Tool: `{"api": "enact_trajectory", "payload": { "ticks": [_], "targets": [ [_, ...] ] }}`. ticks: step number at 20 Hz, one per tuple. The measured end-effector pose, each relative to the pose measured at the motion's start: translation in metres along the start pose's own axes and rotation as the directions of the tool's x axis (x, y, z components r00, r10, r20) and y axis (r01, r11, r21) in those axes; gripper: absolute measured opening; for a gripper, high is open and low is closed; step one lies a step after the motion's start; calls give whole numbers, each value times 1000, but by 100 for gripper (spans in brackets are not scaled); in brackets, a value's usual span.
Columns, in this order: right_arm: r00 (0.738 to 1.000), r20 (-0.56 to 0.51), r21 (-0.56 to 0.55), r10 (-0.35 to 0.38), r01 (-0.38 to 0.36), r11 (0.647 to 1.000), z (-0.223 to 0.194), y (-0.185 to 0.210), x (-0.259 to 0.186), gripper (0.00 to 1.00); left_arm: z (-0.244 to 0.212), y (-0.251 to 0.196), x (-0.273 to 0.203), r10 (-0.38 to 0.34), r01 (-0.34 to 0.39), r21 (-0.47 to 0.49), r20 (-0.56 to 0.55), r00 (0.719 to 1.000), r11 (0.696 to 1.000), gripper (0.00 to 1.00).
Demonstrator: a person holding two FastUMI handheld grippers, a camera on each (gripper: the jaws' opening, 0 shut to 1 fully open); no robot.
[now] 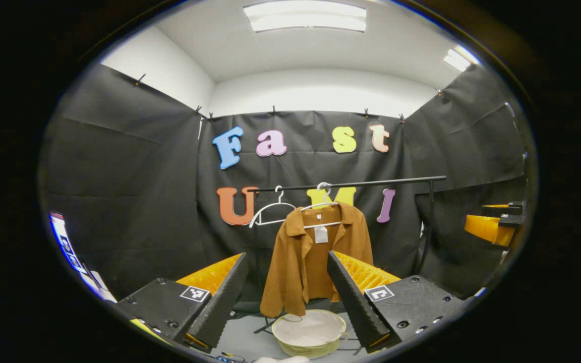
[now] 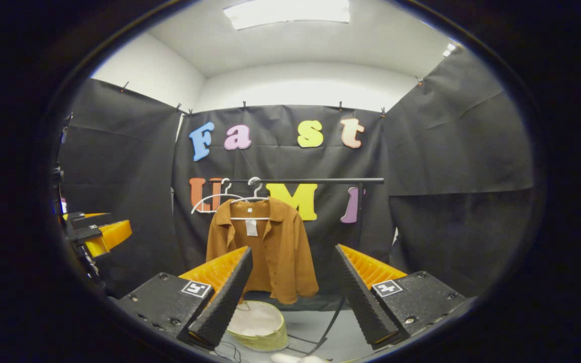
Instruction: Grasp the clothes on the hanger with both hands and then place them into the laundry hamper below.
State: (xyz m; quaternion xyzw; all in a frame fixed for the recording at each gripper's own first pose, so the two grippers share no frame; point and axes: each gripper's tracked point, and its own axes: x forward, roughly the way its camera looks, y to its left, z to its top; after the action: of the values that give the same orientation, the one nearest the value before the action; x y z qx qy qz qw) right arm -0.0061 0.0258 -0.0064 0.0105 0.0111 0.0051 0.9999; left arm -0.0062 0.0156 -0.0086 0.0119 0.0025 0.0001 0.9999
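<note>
We're basically at start, nothing grabbed yet. Nearest: left tool [image 1: 288, 302] spread wide, pinching nothing; right tool [image 2: 293, 297] same, spread and empty. Next out, laundry hamper [image 1: 310, 333] on floor under rail, pale liner, looks empty from here. Farther back, brown shirt [image 1: 315, 257] hangs on white hanger [image 1: 321, 206] on black rail [image 1: 351, 184], second bare hanger [image 1: 270, 212] beside it. All left: reach, pinch shirt with both, lift off, drop in hamper.
</note>
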Motion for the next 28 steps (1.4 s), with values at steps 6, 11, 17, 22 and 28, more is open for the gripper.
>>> {"api": "enact_trajectory", "payload": {
  "ticks": [6, 11, 17, 22, 28],
  "targets": [
    [1000, 2, -21, 20, -20, 1000, 0, 9, 5, 100, 0, 1, 7, -8, 8, -15, 17, 1000, 1000, 100],
    [998, -2, -21, 57, -57, 998, -5, 15, 24, 100, 0, -5, 19, -17, 17, -6, 42, 999, 1000, 100],
    [994, -16, -15, 104, -104, 994, -19, 14, 81, 100, -25, -15, 66, 18, -18, 13, 0, 1000, 1000, 100],
    [990, -34, -5, 140, -140, 990, -34, 8, 150, 100, -48, -29, 125, 29, -30, -20, -21, 999, 999, 100],
    [978, -78, 25, 194, -193, 981, -61, 7, 247, 100, -72, -47, 206, 21, -20, -40, 27, 999, 999, 100]
  ]
}}
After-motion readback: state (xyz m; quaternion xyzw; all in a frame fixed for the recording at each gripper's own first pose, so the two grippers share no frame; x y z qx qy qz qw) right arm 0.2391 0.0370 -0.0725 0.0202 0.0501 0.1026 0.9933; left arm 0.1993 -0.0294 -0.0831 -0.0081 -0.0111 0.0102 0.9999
